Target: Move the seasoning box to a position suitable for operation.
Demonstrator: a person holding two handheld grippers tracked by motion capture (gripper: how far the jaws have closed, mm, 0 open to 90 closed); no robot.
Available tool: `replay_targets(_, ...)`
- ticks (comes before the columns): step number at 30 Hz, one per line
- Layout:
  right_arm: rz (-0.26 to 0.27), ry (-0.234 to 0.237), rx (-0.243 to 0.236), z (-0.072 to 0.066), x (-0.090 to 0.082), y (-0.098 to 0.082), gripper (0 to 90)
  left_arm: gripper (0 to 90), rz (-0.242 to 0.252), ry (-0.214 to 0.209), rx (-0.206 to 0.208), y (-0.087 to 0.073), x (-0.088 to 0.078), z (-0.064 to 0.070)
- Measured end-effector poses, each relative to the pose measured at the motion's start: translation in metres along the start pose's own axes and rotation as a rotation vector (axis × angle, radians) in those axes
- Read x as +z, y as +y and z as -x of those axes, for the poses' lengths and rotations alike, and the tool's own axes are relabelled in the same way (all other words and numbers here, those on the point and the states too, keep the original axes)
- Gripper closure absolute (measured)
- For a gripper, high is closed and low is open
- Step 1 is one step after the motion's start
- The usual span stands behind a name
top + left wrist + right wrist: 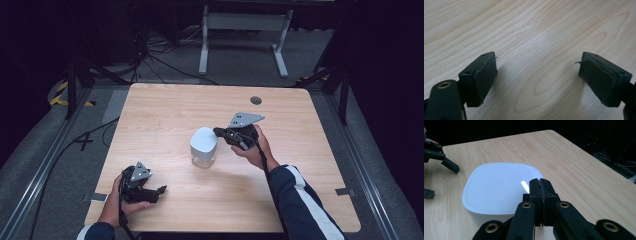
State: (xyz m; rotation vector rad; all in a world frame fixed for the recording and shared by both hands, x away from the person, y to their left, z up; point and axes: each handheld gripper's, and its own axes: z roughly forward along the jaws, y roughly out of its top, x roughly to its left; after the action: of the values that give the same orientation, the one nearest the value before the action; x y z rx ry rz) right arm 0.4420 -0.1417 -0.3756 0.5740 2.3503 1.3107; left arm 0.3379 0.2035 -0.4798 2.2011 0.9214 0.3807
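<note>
One rounded-square clear glass jar with a white lid (204,146) stands near the centre of the light wooden table (165,115); its contents cannot be determined. Two grippers are present. The right gripper (220,132), jaws pressed together and empty, sits just beside the lid. The left gripper (161,190) rests near the table's front-left edge, jaws spread wide, holding nothing.
</note>
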Motion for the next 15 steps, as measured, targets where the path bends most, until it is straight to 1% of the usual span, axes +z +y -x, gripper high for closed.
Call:
replay_targets(2, -0.001, 0.002, 0.004, -0.0003, 0.0010, 0.0007, 89.6, 15.2, 0.000, 0.003, -0.001, 0.0001, 0.0000, 0.0001)
replay_targets(5, 0.000, -0.017, -0.007, -0.0004, 0.0028, 0.0015, 89.6, 15.2, -0.002, 0.004, 0.002, 0.0002, -0.0001, -0.0002)
replay_targets(7, 0.006, -0.016, -0.001, 0.0005, 0.0043, 0.0014, 89.6, 15.5, -0.005, 0.008, 0.005, 0.0006, -0.0004, -0.0004)
replay_targets(8, 0.005, -0.017, 0.001, 0.0012, 0.0049, 0.0016, 89.6, 16.0, -0.003, 0.009, -0.005, 0.0006, -0.0002, 0.0004)
replay_targets(9, 0.005, -0.021, 0.003, 0.0016, 0.0055, 0.0020, 89.7, 17.5, 0.004, 0.012, -0.004, 0.0009, 0.0002, 0.0004)
replay_targets(10, 0.005, -0.018, 0.006, 0.0020, 0.0060, 0.0021, 89.7, 19.3, 0.008, 0.005, -0.022, 0.0012, 0.0007, 0.0020)
replay_targets(11, 0.006, -0.017, 0.010, 0.0025, 0.0067, 0.0021, 89.7, 21.4, 0.009, 0.001, -0.005, 0.0024, 0.0011, 0.0017)
replay_targets(13, 0.008, -0.019, 0.016, 0.0035, 0.0076, 0.0023, 89.7, 26.6, 0.006, 0.007, -0.004, 0.0056, 0.0006, 0.0049)
replay_targets(15, 0.007, -0.021, 0.018, 0.0035, 0.0083, 0.0029, 89.8, 31.1, 0.016, 0.007, 0.014, 0.0091, 0.0000, 0.0064)
